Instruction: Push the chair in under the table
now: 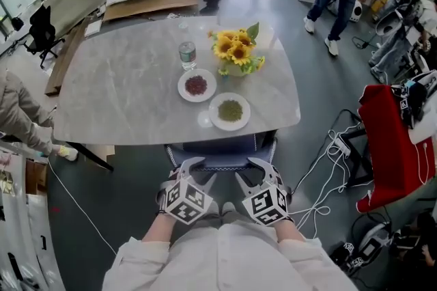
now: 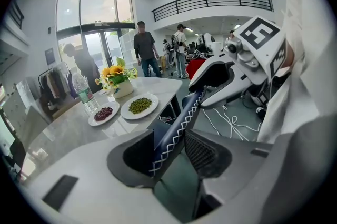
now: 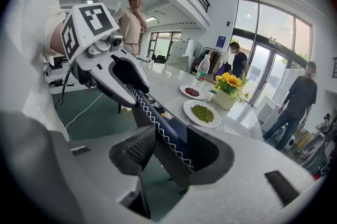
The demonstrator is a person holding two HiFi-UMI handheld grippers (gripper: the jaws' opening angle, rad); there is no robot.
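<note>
The chair (image 1: 222, 154) stands at the near edge of the grey marble table (image 1: 123, 98), its seat partly under the top. Its dark blue backrest with white zigzag stitching faces me. My left gripper (image 1: 194, 170) is shut on the backrest's top edge at the left, my right gripper (image 1: 256, 170) on the same edge at the right. In the left gripper view the stitched edge (image 2: 179, 123) runs between the jaws of the left gripper (image 2: 171, 157), with the right gripper (image 2: 218, 86) further along. In the right gripper view the stitched edge (image 3: 158, 123) lies in the right gripper (image 3: 168, 157).
On the table stand a plate of red beans (image 1: 196, 85), a plate of green beans (image 1: 230, 111), a water bottle (image 1: 188, 55) and a vase of sunflowers (image 1: 235, 50). Cables (image 1: 334, 167) and a red object (image 1: 392, 139) lie to the right. People stand beyond the table.
</note>
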